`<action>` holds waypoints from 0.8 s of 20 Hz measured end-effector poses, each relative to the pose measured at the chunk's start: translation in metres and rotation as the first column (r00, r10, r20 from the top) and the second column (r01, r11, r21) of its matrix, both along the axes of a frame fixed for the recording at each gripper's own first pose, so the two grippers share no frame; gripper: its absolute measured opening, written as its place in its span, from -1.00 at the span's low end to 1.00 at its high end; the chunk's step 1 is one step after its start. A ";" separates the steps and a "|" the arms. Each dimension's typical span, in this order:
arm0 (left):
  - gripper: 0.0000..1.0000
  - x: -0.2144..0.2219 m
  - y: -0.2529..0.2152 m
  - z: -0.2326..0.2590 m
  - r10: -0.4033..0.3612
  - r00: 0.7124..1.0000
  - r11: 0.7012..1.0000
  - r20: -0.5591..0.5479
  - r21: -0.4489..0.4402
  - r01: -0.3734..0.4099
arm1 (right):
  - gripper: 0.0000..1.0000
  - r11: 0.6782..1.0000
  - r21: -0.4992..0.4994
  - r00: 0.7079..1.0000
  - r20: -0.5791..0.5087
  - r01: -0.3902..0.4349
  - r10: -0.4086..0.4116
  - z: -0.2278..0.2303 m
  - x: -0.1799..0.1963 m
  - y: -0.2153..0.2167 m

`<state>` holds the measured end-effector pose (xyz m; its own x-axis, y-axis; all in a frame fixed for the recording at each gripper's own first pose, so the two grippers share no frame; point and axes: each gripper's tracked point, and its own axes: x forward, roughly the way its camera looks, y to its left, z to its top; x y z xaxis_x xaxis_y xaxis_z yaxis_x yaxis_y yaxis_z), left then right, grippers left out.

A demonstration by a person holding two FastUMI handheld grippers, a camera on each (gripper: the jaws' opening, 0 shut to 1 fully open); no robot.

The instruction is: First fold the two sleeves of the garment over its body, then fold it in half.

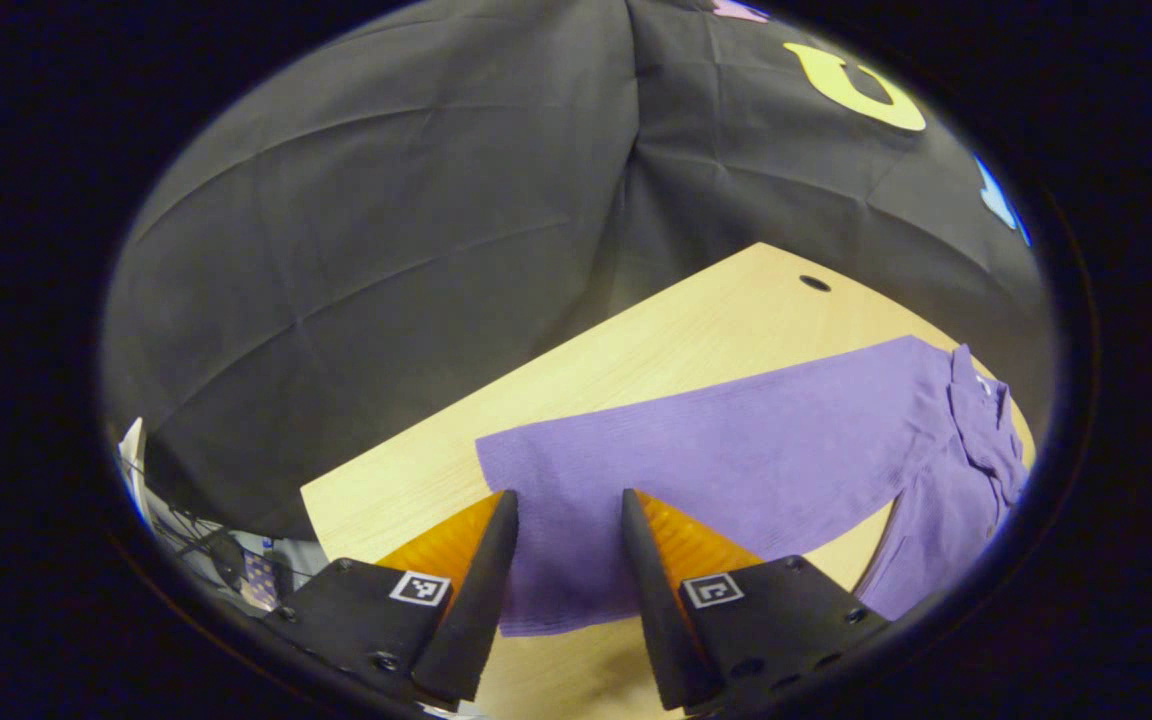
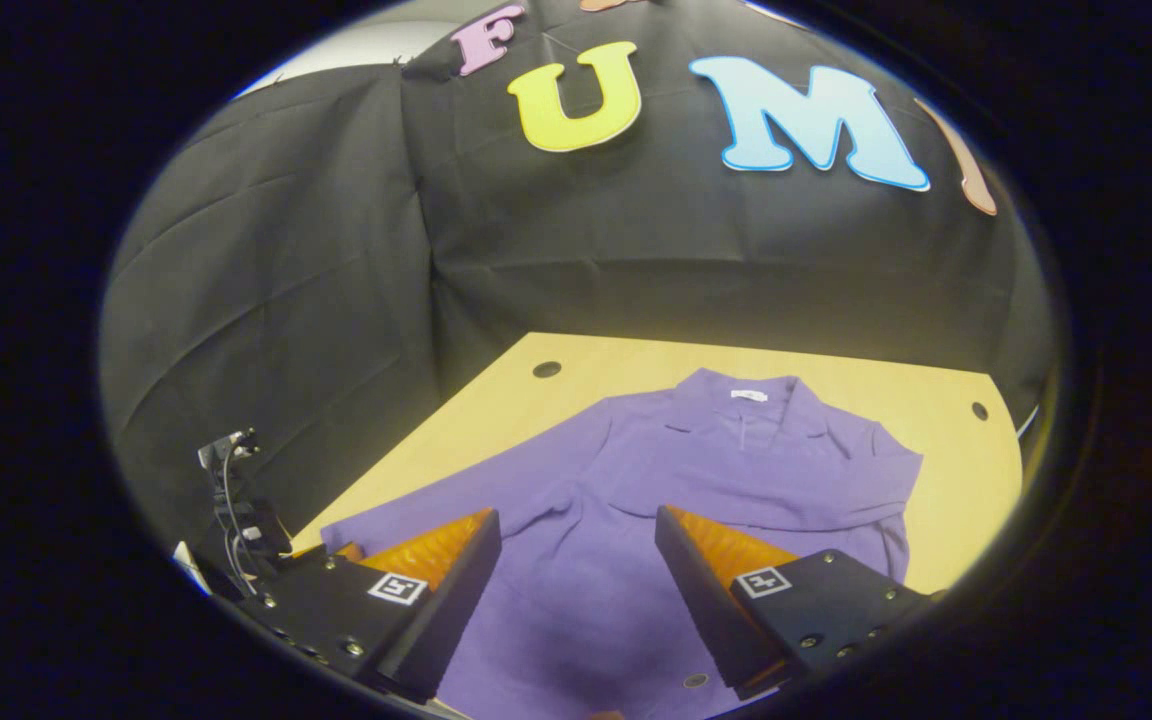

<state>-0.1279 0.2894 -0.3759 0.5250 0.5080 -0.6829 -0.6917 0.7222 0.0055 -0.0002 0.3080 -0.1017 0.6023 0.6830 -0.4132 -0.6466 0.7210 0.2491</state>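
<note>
On the table [image 2: 946,470], the garment [image 2: 656,500] lies flat, collar [image 2: 746,400] pointing toward the booth wall.

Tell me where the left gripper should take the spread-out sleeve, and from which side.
Probably the cuff end of the sleeve, approached from above. It lies flat on the table, stretched away from the collar, and the open left gripper already straddles that end.
</note>
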 end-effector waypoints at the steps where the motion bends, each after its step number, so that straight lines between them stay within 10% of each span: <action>1: 0.15 0.003 -0.002 0.001 0.007 1.000 1.000 0.013 -0.012 -0.007 | 0.92 1.000 0.003 1.000 -0.002 0.004 -0.004 -0.002 0.000 -0.001; 7: -0.86 0.007 0.001 0.006 0.026 0.997 0.996 0.066 -0.082 -0.021 | 0.93 0.999 0.014 0.999 -0.016 0.030 -0.030 -0.005 0.002 -0.016; 16: -0.85 0.019 -0.005 0.040 0.064 0.981 0.967 0.183 -0.256 -0.016 | 0.92 0.995 -0.009 0.995 0.037 0.098 -0.098 0.005 0.001 -0.071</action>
<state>-0.1087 0.2842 -0.3358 0.6392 0.3553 -0.6820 -0.6909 0.6549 -0.3063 0.0010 0.2373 -0.0964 0.6810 0.6154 -0.3968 -0.5810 0.7839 0.2187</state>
